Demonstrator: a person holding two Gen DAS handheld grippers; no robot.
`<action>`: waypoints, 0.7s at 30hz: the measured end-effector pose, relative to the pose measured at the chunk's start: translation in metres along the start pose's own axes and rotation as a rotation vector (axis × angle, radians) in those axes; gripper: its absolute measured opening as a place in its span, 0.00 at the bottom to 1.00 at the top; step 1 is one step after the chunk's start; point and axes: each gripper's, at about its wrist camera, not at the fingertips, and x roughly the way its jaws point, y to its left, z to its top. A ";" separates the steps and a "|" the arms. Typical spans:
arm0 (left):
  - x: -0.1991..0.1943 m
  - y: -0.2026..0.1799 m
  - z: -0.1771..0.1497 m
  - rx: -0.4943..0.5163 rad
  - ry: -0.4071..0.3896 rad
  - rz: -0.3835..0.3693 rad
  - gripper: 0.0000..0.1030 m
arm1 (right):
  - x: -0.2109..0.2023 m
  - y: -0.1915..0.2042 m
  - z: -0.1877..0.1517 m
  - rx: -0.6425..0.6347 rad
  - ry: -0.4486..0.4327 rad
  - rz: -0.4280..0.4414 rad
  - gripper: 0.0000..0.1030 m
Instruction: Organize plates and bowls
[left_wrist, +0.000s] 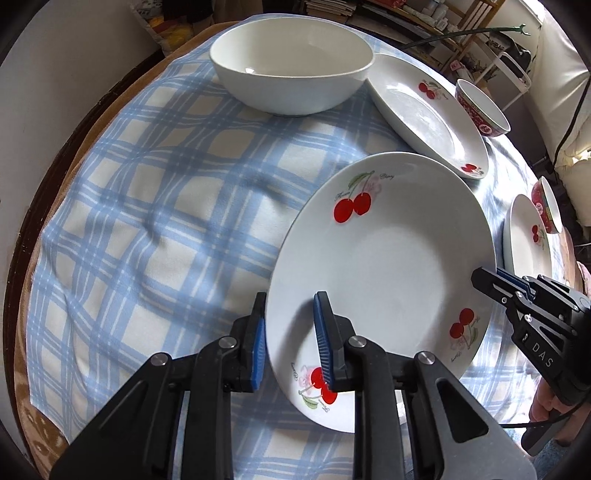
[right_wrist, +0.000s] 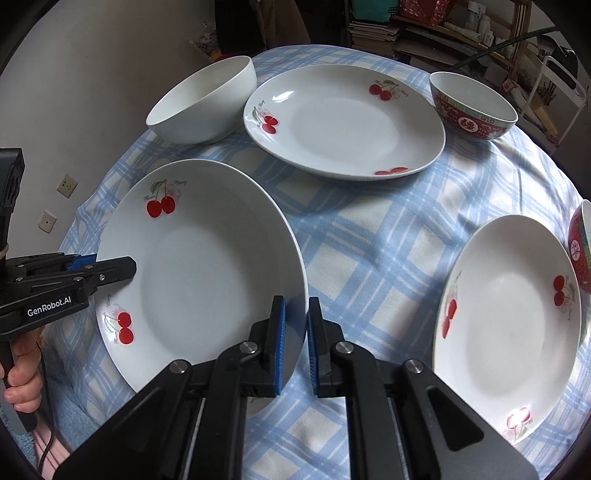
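A white cherry plate (left_wrist: 384, 269) (right_wrist: 199, 273) is held between both grippers over the blue checked cloth. My left gripper (left_wrist: 291, 306) straddles its left rim with a gap at the pads; it also shows in the right wrist view (right_wrist: 110, 267). My right gripper (right_wrist: 296, 308) is shut on the plate's right rim, and it shows in the left wrist view (left_wrist: 491, 282). A second cherry plate (right_wrist: 343, 122) (left_wrist: 424, 110) lies at the back. A third cherry plate (right_wrist: 509, 317) (left_wrist: 526, 236) lies at the right. A big white bowl (left_wrist: 291, 62) (right_wrist: 203, 103) stands at the back left.
Two red patterned bowls stand on the cloth, one at the back right (right_wrist: 472, 107) (left_wrist: 480, 109) and one at the right edge (right_wrist: 581, 247) (left_wrist: 548, 205). The round table's edge (left_wrist: 55, 155) curves close on the left. Shelves (right_wrist: 443, 29) and a white rack stand behind.
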 end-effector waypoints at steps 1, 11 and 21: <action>-0.001 -0.004 -0.002 0.011 0.003 -0.007 0.22 | -0.003 -0.003 -0.002 0.002 0.002 -0.010 0.11; -0.001 -0.037 -0.012 0.105 0.020 -0.029 0.22 | -0.021 -0.029 -0.033 0.085 0.038 -0.034 0.11; 0.007 -0.063 -0.023 0.175 0.046 -0.047 0.22 | -0.028 -0.055 -0.047 0.181 0.059 -0.070 0.11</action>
